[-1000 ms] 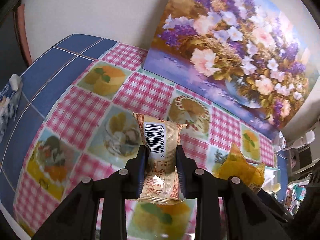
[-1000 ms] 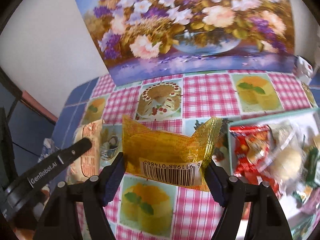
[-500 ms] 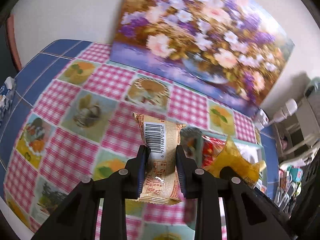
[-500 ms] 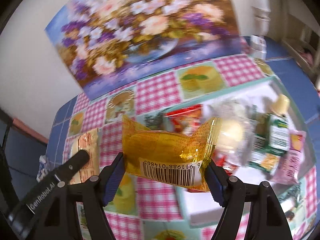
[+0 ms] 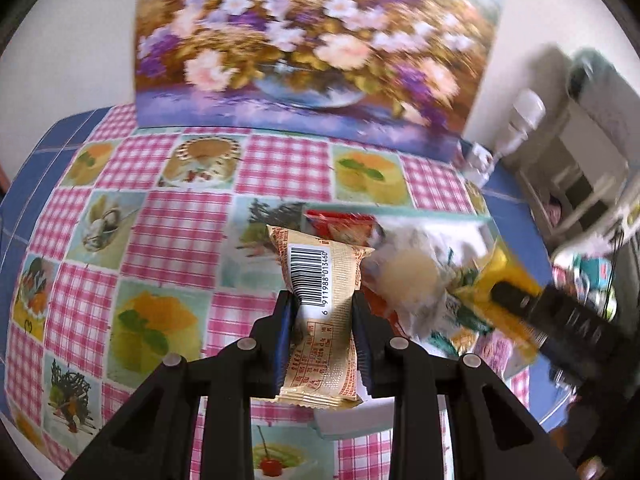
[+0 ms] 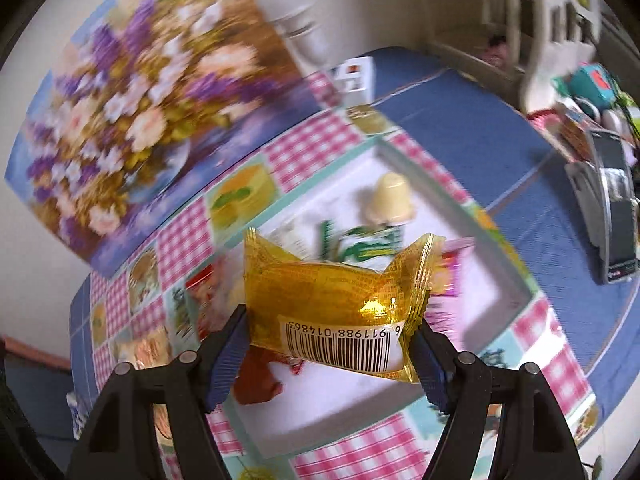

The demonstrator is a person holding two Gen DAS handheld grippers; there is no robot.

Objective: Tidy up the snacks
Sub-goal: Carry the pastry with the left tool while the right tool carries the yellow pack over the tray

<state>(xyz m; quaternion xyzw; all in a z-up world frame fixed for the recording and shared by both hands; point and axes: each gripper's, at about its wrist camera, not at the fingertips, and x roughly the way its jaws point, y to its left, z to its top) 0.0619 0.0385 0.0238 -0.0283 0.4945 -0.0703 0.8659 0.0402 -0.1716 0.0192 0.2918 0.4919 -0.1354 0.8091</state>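
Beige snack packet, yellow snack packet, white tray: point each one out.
beige snack packet (image 5: pixel 320 320), left wrist view, middle of wrapper.
yellow snack packet (image 6: pixel 332 300), right wrist view, wrapper above barcode.
white tray (image 6: pixel 516 300), right wrist view, right wall.

Black plastic claw (image 5: pixel 322 336), blue ribbed pads (image 6: pixel 226 354), silver screws

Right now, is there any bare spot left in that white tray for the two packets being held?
Yes. The white tray is bare along its near edge, below the yellow packet, and in the corner right of the cream cup. Its middle is crowded with the green-and-white packet and red wrappers.
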